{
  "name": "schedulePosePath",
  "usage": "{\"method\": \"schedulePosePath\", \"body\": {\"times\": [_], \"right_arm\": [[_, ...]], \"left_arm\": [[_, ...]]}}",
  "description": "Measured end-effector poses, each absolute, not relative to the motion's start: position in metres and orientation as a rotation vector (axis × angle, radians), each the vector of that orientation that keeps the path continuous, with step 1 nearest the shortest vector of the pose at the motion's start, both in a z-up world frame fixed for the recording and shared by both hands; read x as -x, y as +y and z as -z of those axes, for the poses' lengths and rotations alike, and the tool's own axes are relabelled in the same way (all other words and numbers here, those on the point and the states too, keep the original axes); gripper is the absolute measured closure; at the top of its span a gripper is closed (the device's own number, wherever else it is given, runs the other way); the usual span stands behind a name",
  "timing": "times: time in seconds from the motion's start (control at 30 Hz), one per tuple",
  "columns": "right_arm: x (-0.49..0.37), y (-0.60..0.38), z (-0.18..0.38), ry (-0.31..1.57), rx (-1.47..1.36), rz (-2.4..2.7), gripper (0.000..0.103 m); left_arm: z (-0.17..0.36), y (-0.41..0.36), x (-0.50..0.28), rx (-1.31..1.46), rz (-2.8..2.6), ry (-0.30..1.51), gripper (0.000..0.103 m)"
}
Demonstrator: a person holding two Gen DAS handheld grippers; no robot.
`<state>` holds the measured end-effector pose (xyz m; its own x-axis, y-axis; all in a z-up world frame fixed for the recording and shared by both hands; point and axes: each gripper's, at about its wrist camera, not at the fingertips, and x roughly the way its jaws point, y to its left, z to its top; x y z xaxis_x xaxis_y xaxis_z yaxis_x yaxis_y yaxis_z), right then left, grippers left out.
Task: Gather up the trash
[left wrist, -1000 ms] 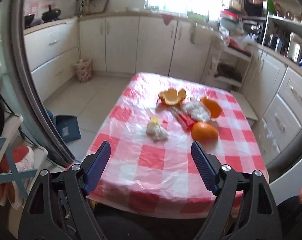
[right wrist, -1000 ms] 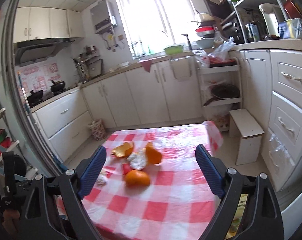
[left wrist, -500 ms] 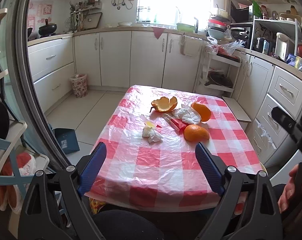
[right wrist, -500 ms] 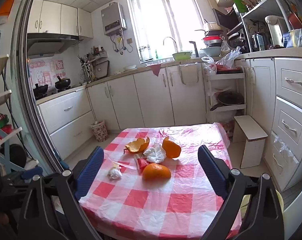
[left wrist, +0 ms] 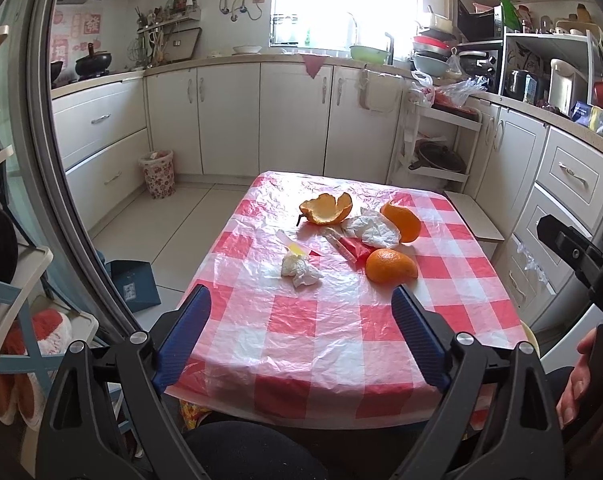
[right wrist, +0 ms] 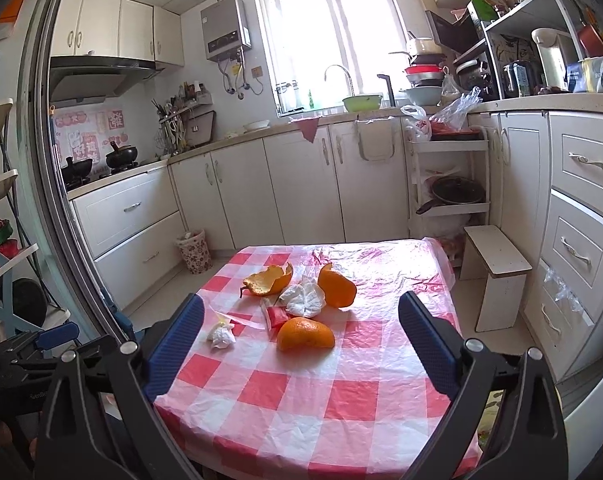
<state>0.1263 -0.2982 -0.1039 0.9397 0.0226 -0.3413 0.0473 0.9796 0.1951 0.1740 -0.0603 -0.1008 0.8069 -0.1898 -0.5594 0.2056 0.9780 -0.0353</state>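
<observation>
Trash on checked tablecloth [left wrist: 341,320], none collected: open orange peel [left wrist: 326,209], two further peel pieces [left wrist: 391,266], two crumpled tissues [left wrist: 299,269], red wrapper [left wrist: 351,249], all clustered ahead of and beyond both claws, well apart from the fingertips. Left gripper [left wrist: 301,320] and right gripper [right wrist: 301,328]: jaws wide, empty, held off the near table edge. Flowered waste bin [left wrist: 157,174] on the floor far ahead-left; every item remains to be picked up, judging by the layout.
</observation>
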Motion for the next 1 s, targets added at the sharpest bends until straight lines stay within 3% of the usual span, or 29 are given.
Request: {"method": "schedulePosePath", "body": {"times": [1.0], "right_arm": [[-0.135, -0.289, 0.112, 0.413, -0.146, -0.003, 0.009]], "left_arm": [[0.102, -0.055, -0.177, -0.006, 0.208, 0.61, 0.014]]}}
